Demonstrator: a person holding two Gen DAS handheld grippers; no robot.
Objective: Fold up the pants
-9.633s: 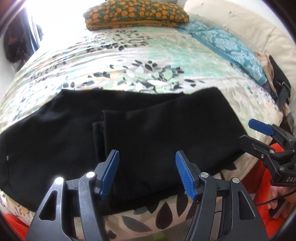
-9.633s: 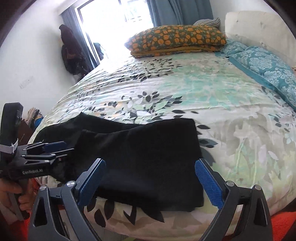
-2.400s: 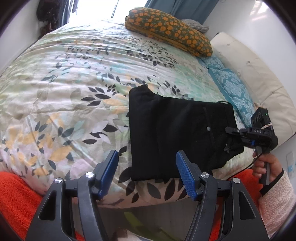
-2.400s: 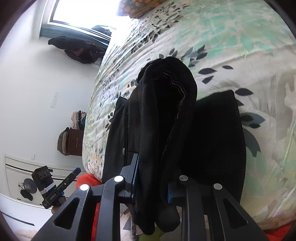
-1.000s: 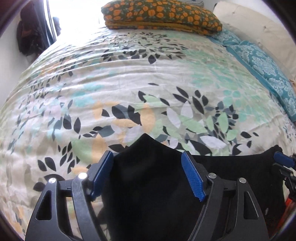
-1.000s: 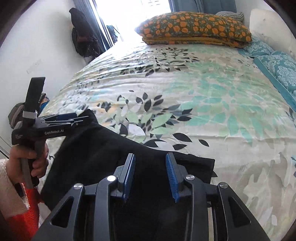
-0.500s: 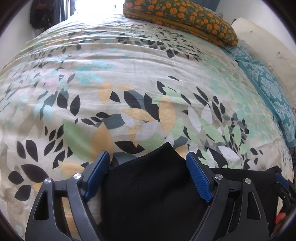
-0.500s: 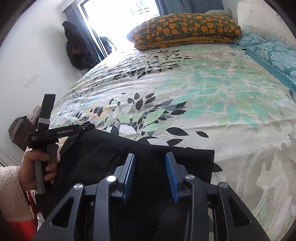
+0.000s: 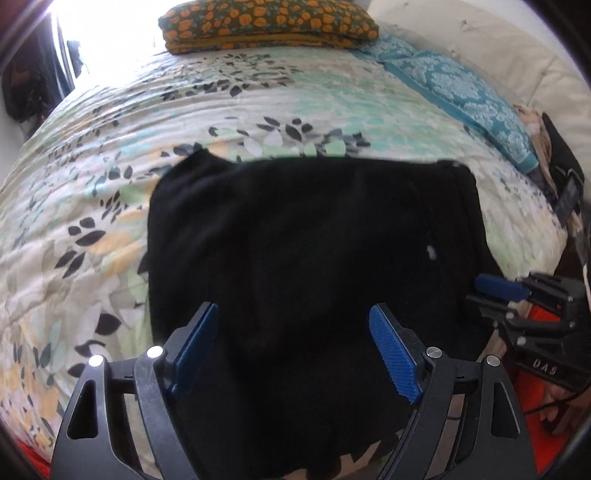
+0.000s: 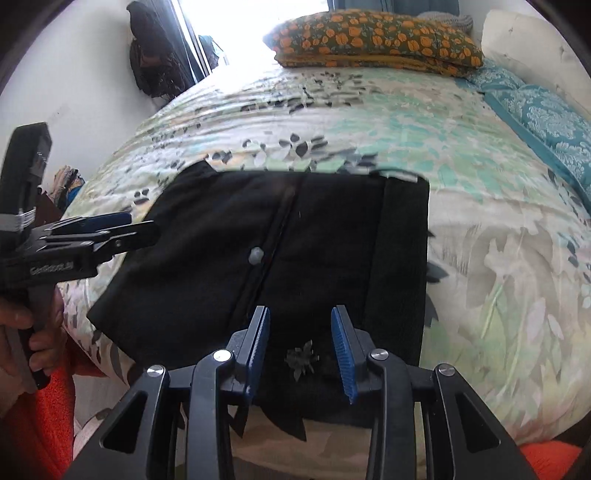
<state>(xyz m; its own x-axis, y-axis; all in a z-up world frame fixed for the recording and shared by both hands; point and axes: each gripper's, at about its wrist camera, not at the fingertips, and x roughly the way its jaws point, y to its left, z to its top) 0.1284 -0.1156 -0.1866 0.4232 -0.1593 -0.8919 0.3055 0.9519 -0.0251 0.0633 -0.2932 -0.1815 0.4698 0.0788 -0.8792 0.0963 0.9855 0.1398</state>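
Observation:
The black pants point(image 9: 310, 258) lie folded into a compact rectangle near the front edge of the bed; they also show in the right wrist view point(image 10: 295, 258), with a button near the fly. My left gripper point(image 9: 295, 347) is open and empty, raised above the near part of the pants. My right gripper point(image 10: 299, 343) is open with a narrower gap, empty, above the near edge of the pants. The left gripper shows at the left of the right wrist view point(image 10: 122, 232), the right gripper at the right of the left wrist view point(image 9: 498, 291).
The bed has a leaf-print cover point(image 9: 110, 147). An orange-flowered pillow point(image 9: 266, 22) lies at the far end and a teal pillow point(image 9: 465, 92) at the right. Dark clothes point(image 10: 155, 48) hang on the wall by the window. Orange fabric point(image 10: 33, 424) lies below the bed edge.
Both grippers have pulled back and up from the pants, which now lie flat and whole in view. The right gripper's fingers have opened somewhat wider.

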